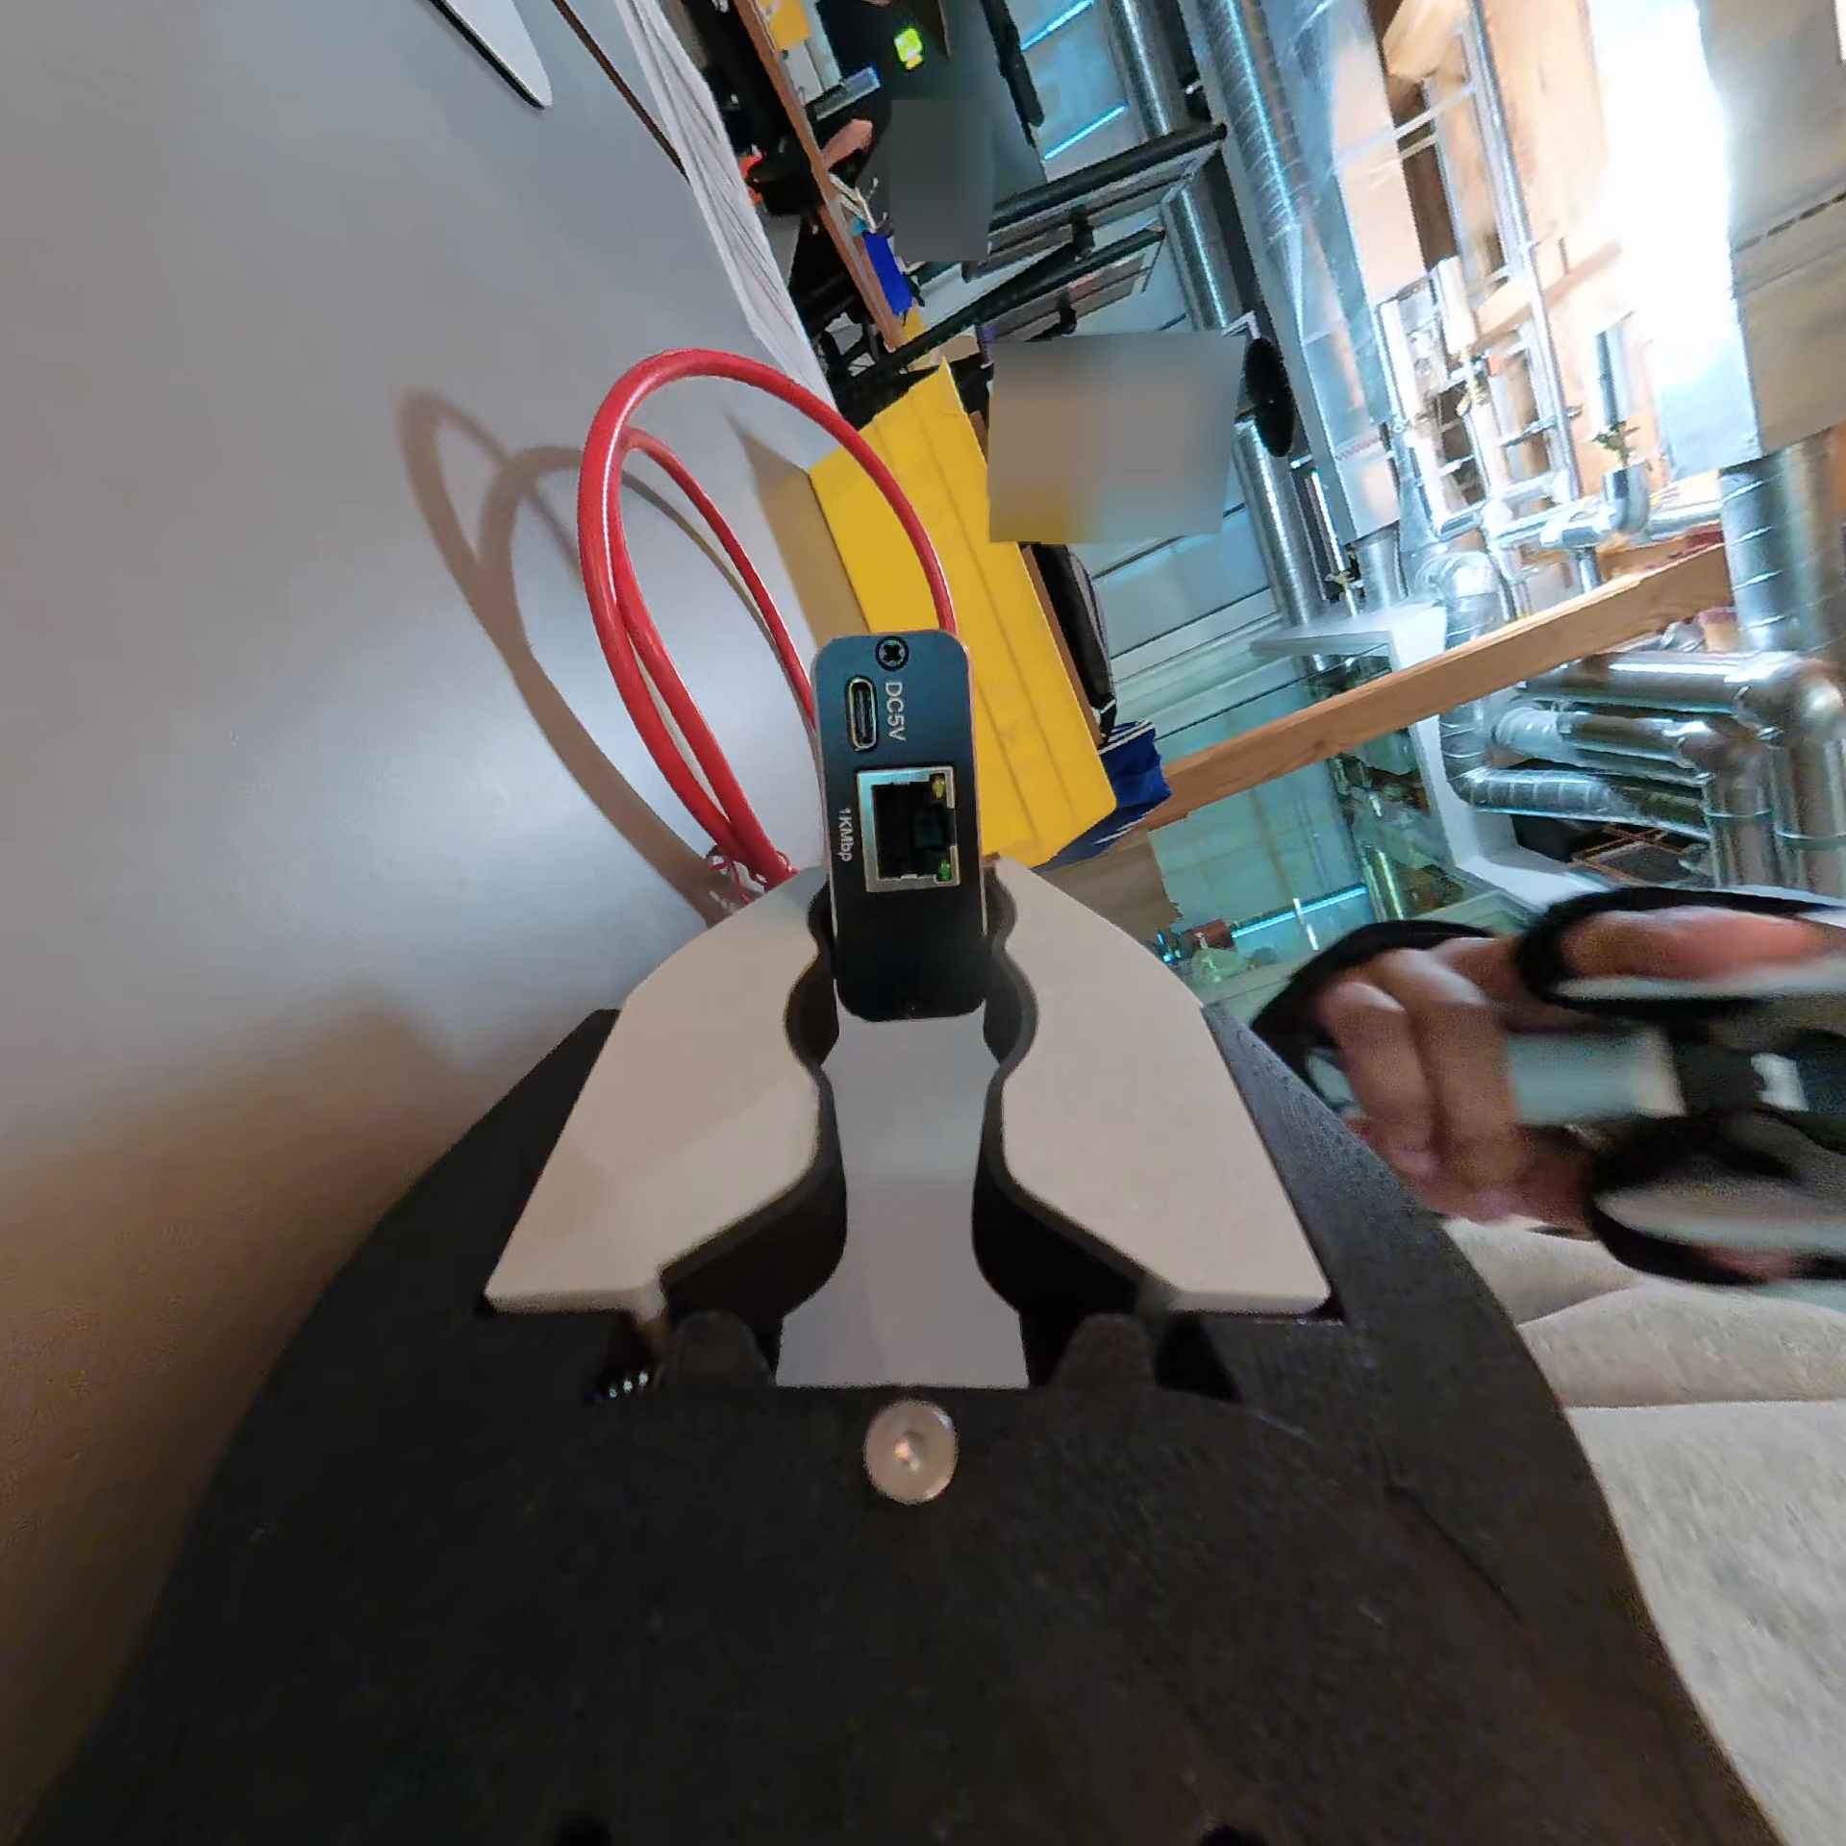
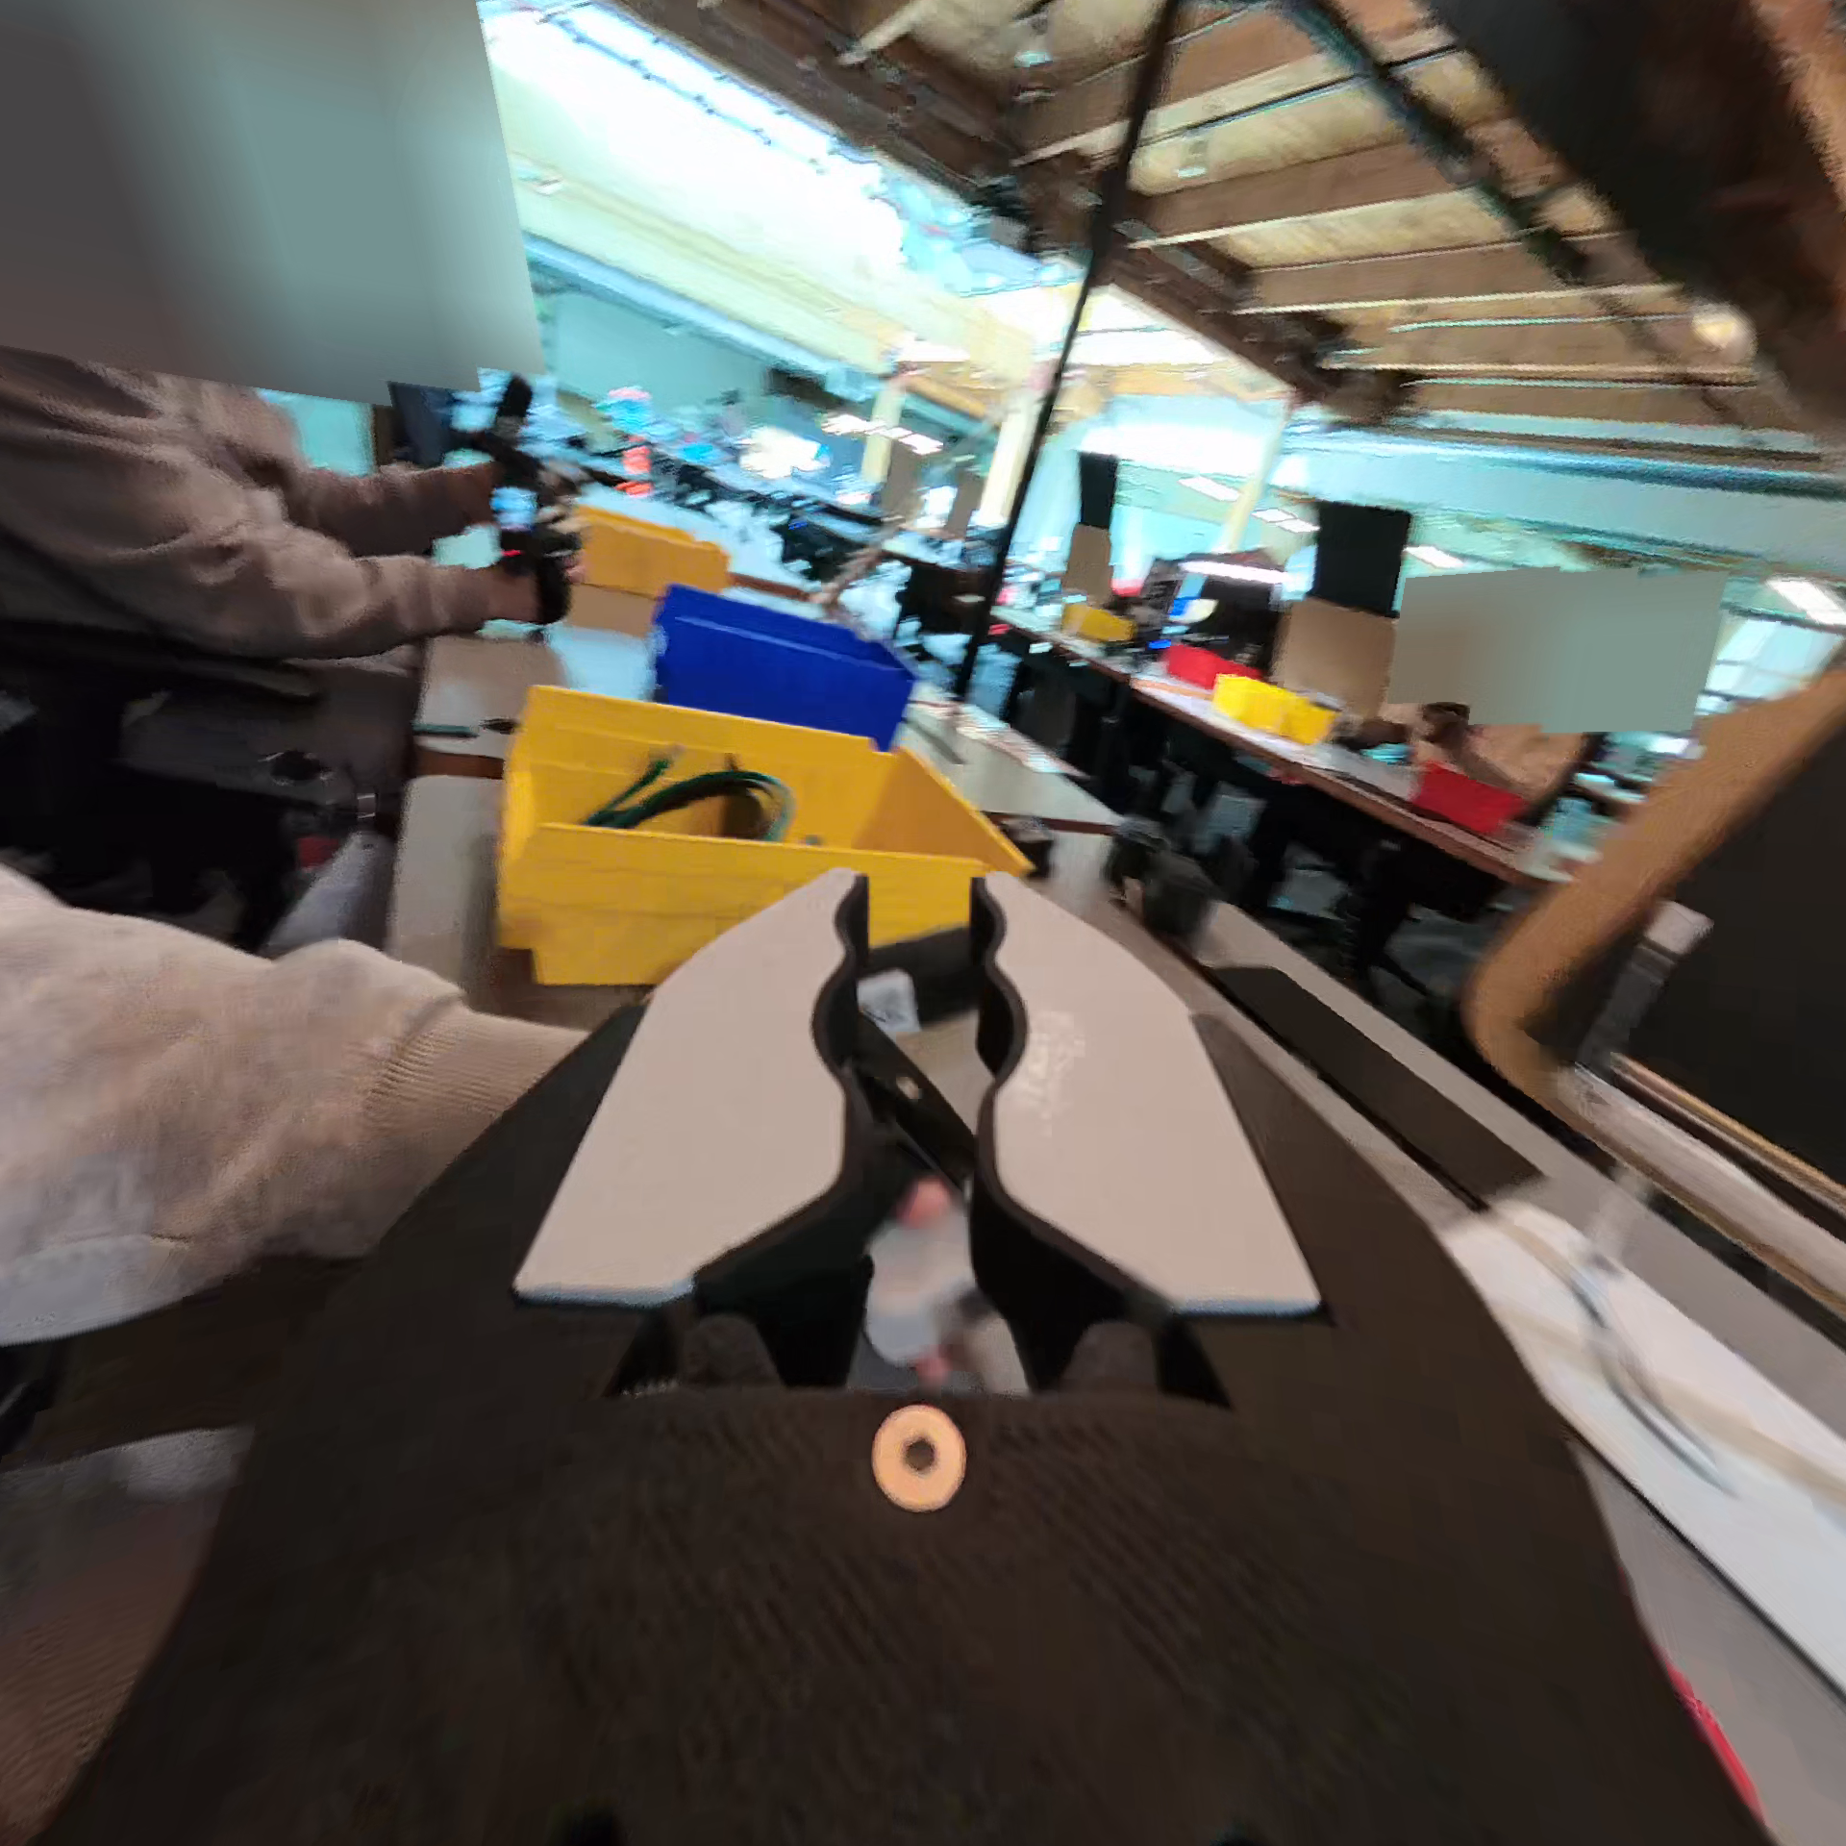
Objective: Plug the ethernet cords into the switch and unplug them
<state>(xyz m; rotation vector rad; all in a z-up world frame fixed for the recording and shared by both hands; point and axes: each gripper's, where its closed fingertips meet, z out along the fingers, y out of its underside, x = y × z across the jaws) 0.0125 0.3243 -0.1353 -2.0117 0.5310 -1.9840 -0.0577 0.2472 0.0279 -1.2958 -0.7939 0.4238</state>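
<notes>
My left gripper (image 1: 904, 874) is shut on a small dark switch (image 1: 899, 759) and holds it on end by its lower part. The switch's near face shows a small oval port and one empty ethernet port. Red ethernet cords (image 1: 609, 559) loop behind the switch over the grey table (image 1: 250, 699). Their ends are hidden behind the left finger, so I cannot tell whether they are plugged in. My right gripper (image 2: 919, 899) is open and holds nothing; dark, blurred parts show through its gap. In the left wrist view a hand (image 1: 1418, 1079) holds it, blurred, at the right.
A yellow bin (image 2: 699, 879) with green cables (image 2: 699, 799) stands just beyond my right gripper, with a blue bin (image 2: 779, 659) behind it. The yellow bin (image 1: 959, 599) also shows behind the switch. A person's sleeve (image 2: 200, 1079) is at left. Another person (image 2: 250, 519) works farther back.
</notes>
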